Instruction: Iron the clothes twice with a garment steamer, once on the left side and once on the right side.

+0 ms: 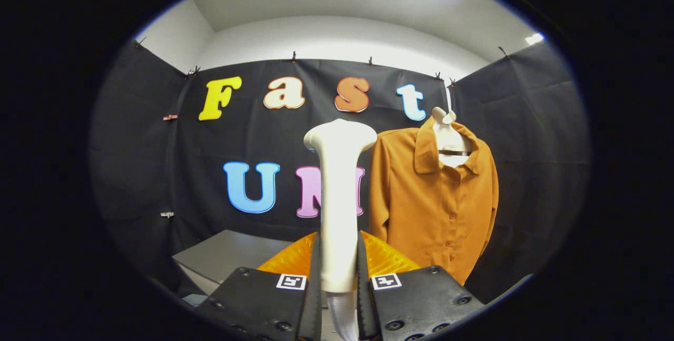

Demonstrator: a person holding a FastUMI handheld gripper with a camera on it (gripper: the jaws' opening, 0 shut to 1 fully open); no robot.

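Tongs pinch upright garment steamer; orange shirt hangs beyond, rightward, well apart. Approach step; next likely carrying the head to one shirt side.

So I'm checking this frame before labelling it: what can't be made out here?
- Garment steamer, gripper view: its lower end and hose are hidden behind the gripper, shut on its handle.
- Steamer's face points away, so any steam can't be told.
- Orange shirt: its hem is hidden behind the gripper body, its left sleeve partly by the steamer.
- Grey box: partly hidden by the gripper.
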